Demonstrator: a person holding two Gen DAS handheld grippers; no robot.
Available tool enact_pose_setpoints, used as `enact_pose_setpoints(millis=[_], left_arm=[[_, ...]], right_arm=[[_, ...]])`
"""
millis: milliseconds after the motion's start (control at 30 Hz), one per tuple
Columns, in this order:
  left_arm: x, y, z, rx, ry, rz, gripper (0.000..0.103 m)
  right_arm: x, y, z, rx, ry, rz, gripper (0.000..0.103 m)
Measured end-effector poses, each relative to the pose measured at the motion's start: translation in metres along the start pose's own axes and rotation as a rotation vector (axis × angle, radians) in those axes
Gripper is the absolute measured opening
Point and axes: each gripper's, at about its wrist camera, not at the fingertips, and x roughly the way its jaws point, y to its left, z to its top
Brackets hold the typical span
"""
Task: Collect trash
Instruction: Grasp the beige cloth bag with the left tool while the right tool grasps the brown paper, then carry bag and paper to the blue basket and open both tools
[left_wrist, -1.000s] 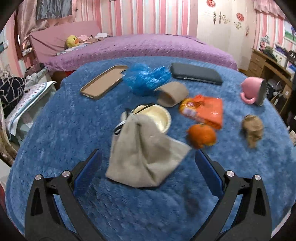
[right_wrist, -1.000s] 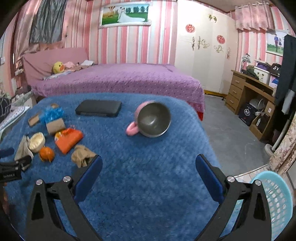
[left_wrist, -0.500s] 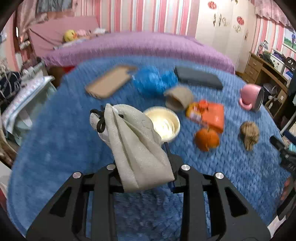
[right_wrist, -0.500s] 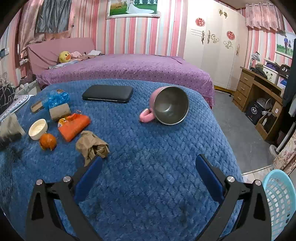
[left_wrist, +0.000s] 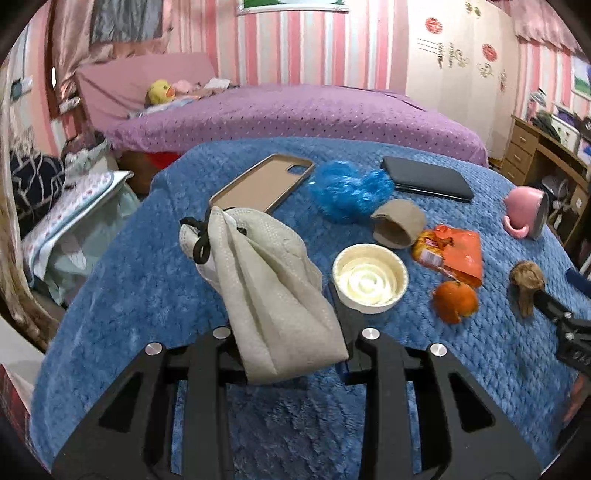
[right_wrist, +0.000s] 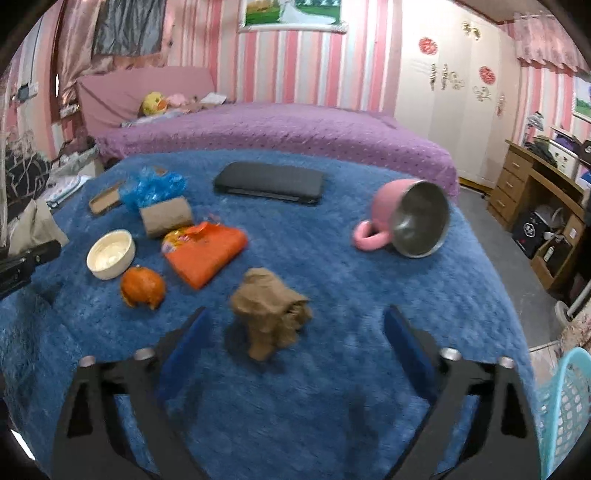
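My left gripper (left_wrist: 295, 352) is shut on a grey face mask (left_wrist: 266, 291) with black ear loops, and holds it up above the blue blanket (left_wrist: 147, 280). My right gripper (right_wrist: 295, 325) straddles a crumpled brown paper wad (right_wrist: 269, 317) that lies on the blanket. Its jaws are closing, and the blue pads (right_wrist: 188, 336) stand apart from the paper on both sides. More trash lies to the left: an orange peel (right_wrist: 142, 288), an orange wrapper (right_wrist: 205, 251), a white paper cup (right_wrist: 110, 253), a cardboard tube (right_wrist: 166, 220) and a blue plastic bag (right_wrist: 153, 186).
A tipped pink mug (right_wrist: 406, 221) and a black case (right_wrist: 269, 182) lie farther back. A brown phone case (left_wrist: 262, 182) rests at the blanket's far left. A turquoise basket (right_wrist: 565, 406) stands on the floor at the right. A purple bed (right_wrist: 277, 125) fills the background.
The left gripper closed on the mask and lifted it off the blanket. The right gripper moved forward and down to the brown paper wad, and its jaws narrowed around it.
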Motion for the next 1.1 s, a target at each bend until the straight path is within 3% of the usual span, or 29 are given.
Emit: enact_pose_setpoints(millis=[133, 200, 433, 667, 1100], left_arm=[[0.007, 0.007, 0.000, -0.026, 0.012, 0.024, 0.030], [0.006, 0.006, 0.002, -0.029, 0.007, 0.030, 0.030], [-0.008, -0.005, 0.005, -0.026, -0.017, 0.021, 0.030], [-0.023, -0.035, 0.007, -0.015, -0.038, -0.005, 0.030], [-0.055, -0.149, 0.000, 0.057, -0.013, -0.101, 0.030]], right_arm=[[0.028, 0.006, 0.007, 0.020, 0.085, 0.043, 0.050], [0.031, 0.006, 0.008, 0.032, 0.092, 0.065, 0.042], [0.003, -0.007, 0.007, 0.009, 0.005, 0.045, 0.041], [-0.023, -0.047, 0.000, 0.021, -0.032, 0.018, 0.041], [-0.097, -0.161, -0.031, 0.071, -0.034, -0.066, 0.041]])
